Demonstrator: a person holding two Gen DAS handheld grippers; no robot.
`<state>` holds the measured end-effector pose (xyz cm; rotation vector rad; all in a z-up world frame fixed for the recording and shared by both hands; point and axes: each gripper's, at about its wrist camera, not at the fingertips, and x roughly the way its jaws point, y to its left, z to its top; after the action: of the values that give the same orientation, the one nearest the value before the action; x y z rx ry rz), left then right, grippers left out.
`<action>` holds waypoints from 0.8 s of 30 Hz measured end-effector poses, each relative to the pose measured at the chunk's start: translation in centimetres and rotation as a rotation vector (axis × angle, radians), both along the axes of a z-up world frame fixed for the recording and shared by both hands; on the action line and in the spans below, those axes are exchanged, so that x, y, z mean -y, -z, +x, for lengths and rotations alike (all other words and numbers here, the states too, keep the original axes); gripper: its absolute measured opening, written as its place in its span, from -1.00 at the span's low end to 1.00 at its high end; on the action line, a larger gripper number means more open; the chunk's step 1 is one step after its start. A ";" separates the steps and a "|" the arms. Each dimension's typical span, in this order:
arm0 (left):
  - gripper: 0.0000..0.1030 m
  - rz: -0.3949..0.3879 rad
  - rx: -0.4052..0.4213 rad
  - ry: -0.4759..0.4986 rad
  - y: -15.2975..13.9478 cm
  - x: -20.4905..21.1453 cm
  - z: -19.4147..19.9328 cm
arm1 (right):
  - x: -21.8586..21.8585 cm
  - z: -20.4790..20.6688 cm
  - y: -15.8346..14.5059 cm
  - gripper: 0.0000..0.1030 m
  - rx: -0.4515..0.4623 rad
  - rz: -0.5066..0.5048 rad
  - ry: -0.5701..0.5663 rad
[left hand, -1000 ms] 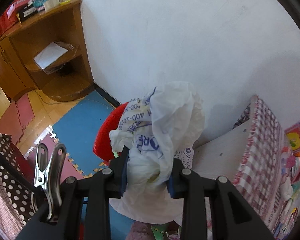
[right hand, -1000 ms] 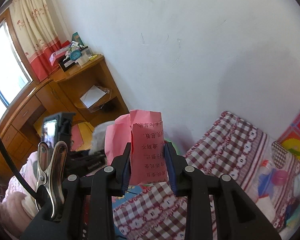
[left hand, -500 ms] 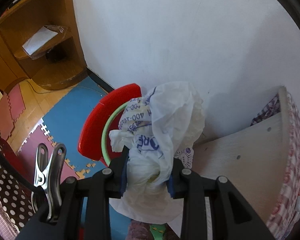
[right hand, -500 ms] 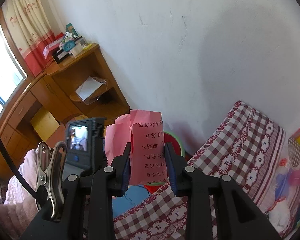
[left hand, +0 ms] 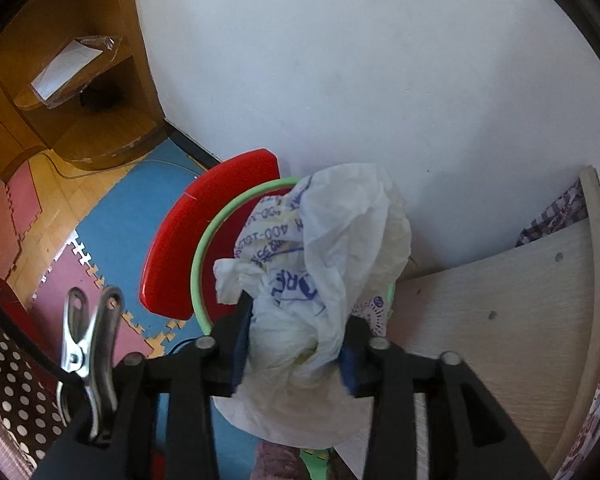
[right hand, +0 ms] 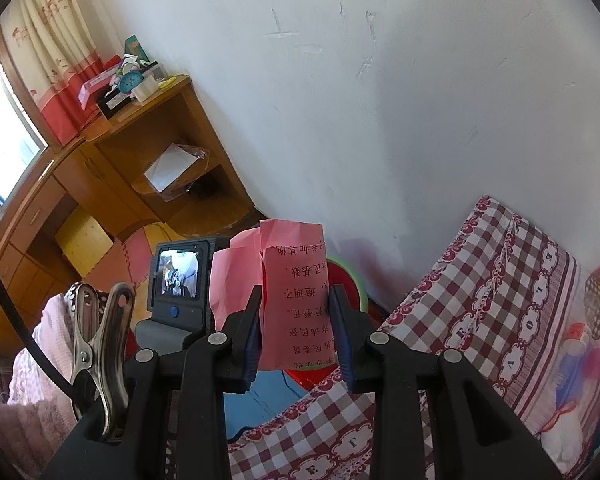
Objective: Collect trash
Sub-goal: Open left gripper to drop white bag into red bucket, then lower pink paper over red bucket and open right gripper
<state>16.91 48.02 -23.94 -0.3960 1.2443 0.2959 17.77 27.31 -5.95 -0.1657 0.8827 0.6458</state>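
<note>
Two grippers, each with trash in it. L gripper [left hand: 296, 312] points steeply down. Its jaws have just been opening, and the crumpled plastic bag [left hand: 332, 240] sits between the blue pads, touching both and not dropped. The bag is thin white film, wrinkled and puffed, with blue print and a yellowish patch. It hangs right over a round bin [left hand: 204, 264] with a pale green rim and a glossy red lid [left hand: 204, 232] tipped back toward the wall.

R gripper [right hand: 296, 300] is part-closed, pads clamped on a pink paper slip [right hand: 292, 264]. The slip is matte, folded and creased, printed with dark characters, and stands upright above the jaws.

Floor by the bin: foam puzzle mat [left hand: 112, 220] – blue, pink and maroon tiles w/ toothed edges – next to bare wood-look flooring. Beside the bin on the other side is a pale, smooth board [left hand: 500, 300] with small screw dots. Red-and-white checked cloth [right hand: 480, 300] w/ a scalloped border drapes over it.

Wall [left hand: 380, 80] is plain white plaster, lightly scuffed. An orange-brown wooden desk unit [right hand: 160, 140] has curved corner shelves, a clear-wrapped white sheet on one shelf and clutter on top. A cream-and-red curtain [right hand: 52, 40] hangs at a bright window.
</note>
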 end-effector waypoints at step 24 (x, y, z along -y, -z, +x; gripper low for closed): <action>0.12 0.016 0.058 -0.040 -5.5 -2.2 -2.6 | -3.9 1.3 2.4 -0.37 -0.067 0.036 -0.024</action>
<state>14.27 50.20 -18.42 -0.4134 1.1776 0.3261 19.02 31.21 -8.33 -0.1233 0.9345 0.6927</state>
